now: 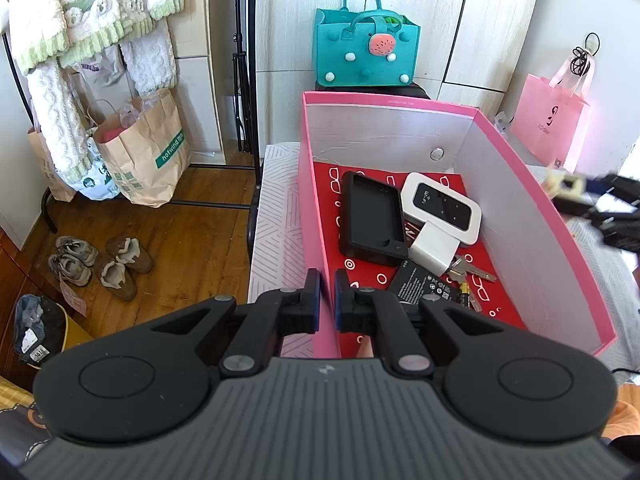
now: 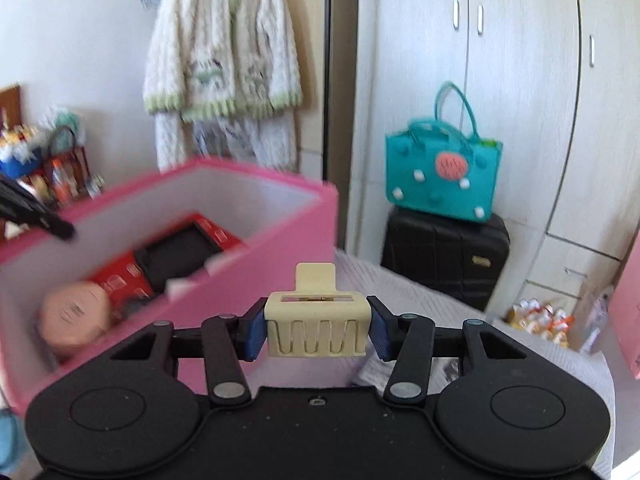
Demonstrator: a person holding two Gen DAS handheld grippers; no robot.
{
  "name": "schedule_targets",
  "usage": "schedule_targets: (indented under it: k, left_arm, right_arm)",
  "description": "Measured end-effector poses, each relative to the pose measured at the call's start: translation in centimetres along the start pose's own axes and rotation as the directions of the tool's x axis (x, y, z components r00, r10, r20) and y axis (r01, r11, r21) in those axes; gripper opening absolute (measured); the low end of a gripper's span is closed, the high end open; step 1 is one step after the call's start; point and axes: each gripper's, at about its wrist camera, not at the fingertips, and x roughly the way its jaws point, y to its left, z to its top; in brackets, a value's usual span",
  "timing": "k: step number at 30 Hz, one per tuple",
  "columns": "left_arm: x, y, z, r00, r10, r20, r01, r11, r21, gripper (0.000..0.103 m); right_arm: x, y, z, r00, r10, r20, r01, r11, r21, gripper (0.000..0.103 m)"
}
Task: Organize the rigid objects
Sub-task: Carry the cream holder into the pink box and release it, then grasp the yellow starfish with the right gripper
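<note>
Both wrist cams near pink box (image 1: 520,216)

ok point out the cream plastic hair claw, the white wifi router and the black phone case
cream plastic hair claw (image 2: 316,330): right wrist view, on its toothed front face
white wifi router (image 1: 440,208): left wrist view, on its dark screen
black phone case (image 1: 370,218): left wrist view, on its inner back

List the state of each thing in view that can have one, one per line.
Pink box: open, no lid on it, partly filled.
Left gripper: shut on the pink box's near wall.
Right gripper: holding the cream hair claw.
Cream hair claw: teeth closed, outside the box.
Black phone case: empty, lying in the box.
Teal tote bag: upright.
</note>
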Motion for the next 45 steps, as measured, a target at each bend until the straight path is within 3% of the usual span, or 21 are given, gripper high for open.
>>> schedule_targets:
  k: [4,9,11,19,23,26,30,34,36,41,45]
  left_arm:
    - [-0.1,0.1,0.0,1.000,-0.009,0.002,0.009,1.000,-0.013,0.006]
    - [-0.1,0.1,0.1,1.000,-0.015,0.003,0.015,1.000,-0.021,0.006]
    - [-0.1,0.1,0.1,1.000,-0.019,0.002,0.019,0.999,-0.026,0.006]
    - [-0.3,0.4,0.2,1.000,-0.018,-0.001,0.018,1.000,-0.025,0.006]
    - [-0.3,0.5,0.2,1.000,-0.017,-0.002,0.017,1.000,-0.026,0.006]
    - [-0.3,0.6,0.2,1.000,-0.015,-0.002,0.015,0.999,-0.031,0.006]
    - [-0.2,0.8,0.1,1.000,-0.017,-0.001,0.017,0.999,-0.041,0.006]
    - [-0.2,0.8,0.1,1.000,-0.016,-0.001,0.016,0.999,-0.040,0.006]
    - [-0.2,0.9,0.1,1.000,-0.016,0.000,0.016,0.999,-0.041,0.006]
    - [-0.3,0.9,0.1,1.000,-0.018,0.000,0.018,0.999,-0.043,0.006]
    - [-0.3,0.9,0.1,1.000,-0.014,-0.001,0.014,0.999,-0.039,0.006]
  right_arm:
    - [-2.5,2.7,2.1,0.987,0.155,0.043,-0.154,0.987,-0.034,0.056]
    - [-0.8,5.7,3.4,0.938,0.334,-0.098,-0.333,0.943,0.026,0.056]
    - [0.2,6.7,3.4,0.935,0.328,-0.137,-0.318,0.944,0.094,0.056]
    - [1.6,8.2,2.4,0.915,0.355,-0.190,-0.333,0.933,0.138,0.057]
    - [1.1,6.7,2.5,0.899,0.411,-0.154,-0.369,0.898,0.241,0.062]
    - [-0.2,4.8,2.7,0.899,0.426,-0.100,-0.381,0.876,0.296,0.065]
    - [-2.6,2.5,2.3,0.936,0.351,-0.035,-0.325,0.896,0.303,0.065]
    - [-4.5,0.2,1.1,0.984,0.180,0.002,-0.174,0.949,0.261,0.065]
    - [-5.3,-0.9,0.1,0.996,0.091,0.020,-0.093,0.969,0.228,0.065]
    - [-5.6,-3.8,-2.7,0.995,-0.099,-0.034,0.104,0.975,0.198,0.065]
    - [-4.6,-6.4,-5.3,0.983,-0.138,-0.118,0.163,0.956,0.242,0.063]
